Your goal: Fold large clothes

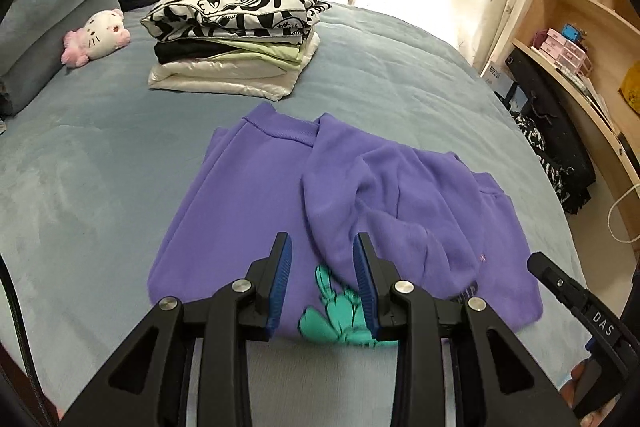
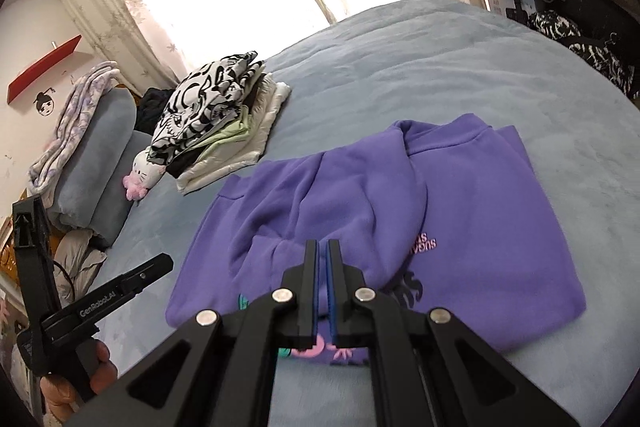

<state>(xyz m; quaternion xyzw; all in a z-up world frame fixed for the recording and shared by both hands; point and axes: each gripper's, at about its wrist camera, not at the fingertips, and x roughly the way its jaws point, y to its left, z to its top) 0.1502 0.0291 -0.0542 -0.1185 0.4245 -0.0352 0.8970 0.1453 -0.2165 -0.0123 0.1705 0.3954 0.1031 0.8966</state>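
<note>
A purple sweatshirt [image 1: 280, 195] with a teal print lies partly folded on the blue-grey bed, one sleeve laid across its front. It also shows in the right wrist view [image 2: 460, 211], with pink lettering. My left gripper [image 1: 322, 251] is open and empty, just above the sweatshirt's near edge, the sleeve fold between its blue pads. My right gripper [image 2: 323, 251] is shut with nothing seen between its pads, hovering over the sweatshirt's near edge. The right gripper's body shows at the lower right of the left wrist view [image 1: 576, 299].
A stack of folded clothes [image 1: 236, 27] sits at the far side of the bed [image 1: 80, 167]. A pink-and-white plush cat [image 1: 100, 35] lies beside grey pillows [image 1: 52, 19] at the left. A wooden shelf unit [image 1: 580, 27] and dark bags stand to the right.
</note>
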